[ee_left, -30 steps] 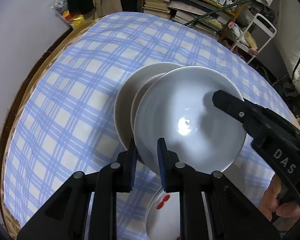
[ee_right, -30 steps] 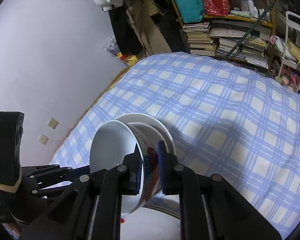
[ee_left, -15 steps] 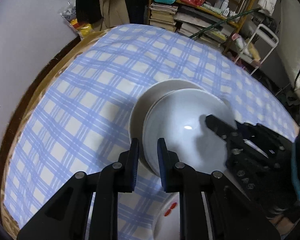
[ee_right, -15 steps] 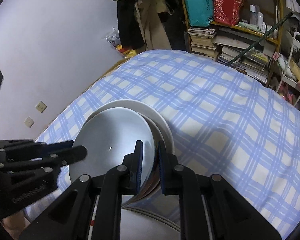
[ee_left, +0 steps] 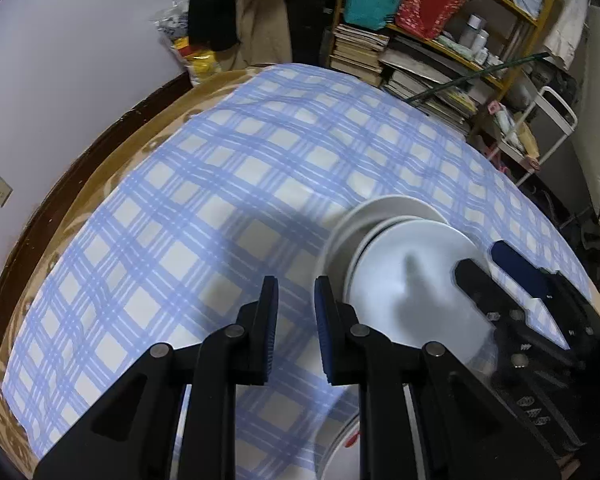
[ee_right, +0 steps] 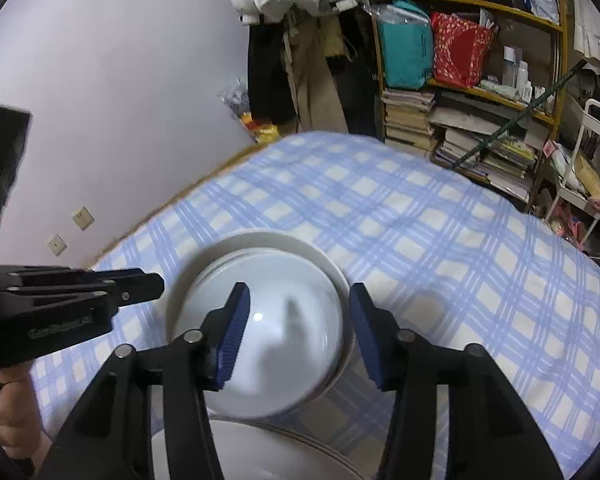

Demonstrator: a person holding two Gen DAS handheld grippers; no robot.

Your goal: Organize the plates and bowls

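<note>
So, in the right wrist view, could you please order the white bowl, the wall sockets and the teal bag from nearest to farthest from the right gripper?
From the right gripper:
1. White bowl, directly under the open jaws, stacked on a plate.
2. Wall sockets, off to the left, low on the wall beyond the table edge.
3. Teal bag, up on the shelf at the far side of the room.

A round table [ee_left: 80, 216] with a brown edge, covered by a blue checked cloth [ee_left: 228, 184]. On the cloth, a white plate [ee_right: 320, 258] with a bowl [ee_right: 276, 340] inside. Nearer, another white plate [ee_right: 268, 456].
</note>
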